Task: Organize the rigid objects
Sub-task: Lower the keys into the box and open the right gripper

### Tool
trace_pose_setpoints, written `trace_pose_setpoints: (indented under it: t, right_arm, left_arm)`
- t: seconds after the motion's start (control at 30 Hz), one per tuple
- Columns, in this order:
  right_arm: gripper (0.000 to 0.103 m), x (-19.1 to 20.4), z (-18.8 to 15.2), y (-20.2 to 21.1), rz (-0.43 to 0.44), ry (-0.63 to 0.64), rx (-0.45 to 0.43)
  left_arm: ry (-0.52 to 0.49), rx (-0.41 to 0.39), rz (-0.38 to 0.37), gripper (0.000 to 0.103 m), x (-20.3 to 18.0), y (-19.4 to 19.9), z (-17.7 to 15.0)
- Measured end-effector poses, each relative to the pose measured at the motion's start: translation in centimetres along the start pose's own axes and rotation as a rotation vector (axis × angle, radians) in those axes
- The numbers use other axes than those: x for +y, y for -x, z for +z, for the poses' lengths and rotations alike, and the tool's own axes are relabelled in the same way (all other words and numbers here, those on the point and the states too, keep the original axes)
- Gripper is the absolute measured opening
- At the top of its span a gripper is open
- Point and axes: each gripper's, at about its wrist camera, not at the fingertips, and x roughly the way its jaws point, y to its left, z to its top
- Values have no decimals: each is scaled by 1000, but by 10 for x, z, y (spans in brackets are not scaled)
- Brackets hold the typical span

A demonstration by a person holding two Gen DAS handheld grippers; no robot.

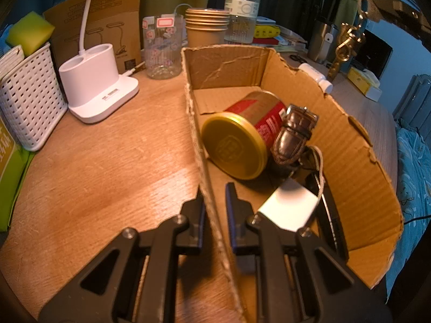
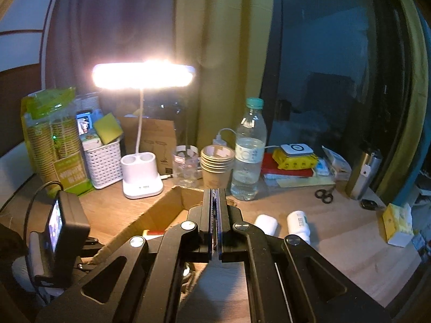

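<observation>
On wooden desk [image 1: 107,145]: open cardboard box [image 1: 350,145]. Inside box: red tin can [image 1: 242,140] with gold lid lying on side, dark metallic watch [image 1: 293,137] leaning against it, white rectangular item [image 1: 291,207] nearer camera. Left gripper [image 1: 214,196] pinching box's left wall, one finger outside, one inside. Right gripper [image 2: 215,199] jaws pressed together, empty, above box edge. Two white bottles [image 2: 299,223] lying on desk just right of box. White lattice basket [image 2: 103,161] holding yellow sponge [image 2: 107,127]. Stacked paper cups [image 2: 216,164] beside water bottle [image 2: 249,150].
</observation>
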Motion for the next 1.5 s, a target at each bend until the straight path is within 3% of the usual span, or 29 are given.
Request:
trace_pose_setpoints:
  t: [0.57,1.5]
  right_arm:
    - [2,19,-8,-22,39,31,49]
    - [2,14,-36,-68,55,2,166]
  left_arm:
    - [0,0,0,14,0,0,0]
    - [0,0,0,14,0,0,0]
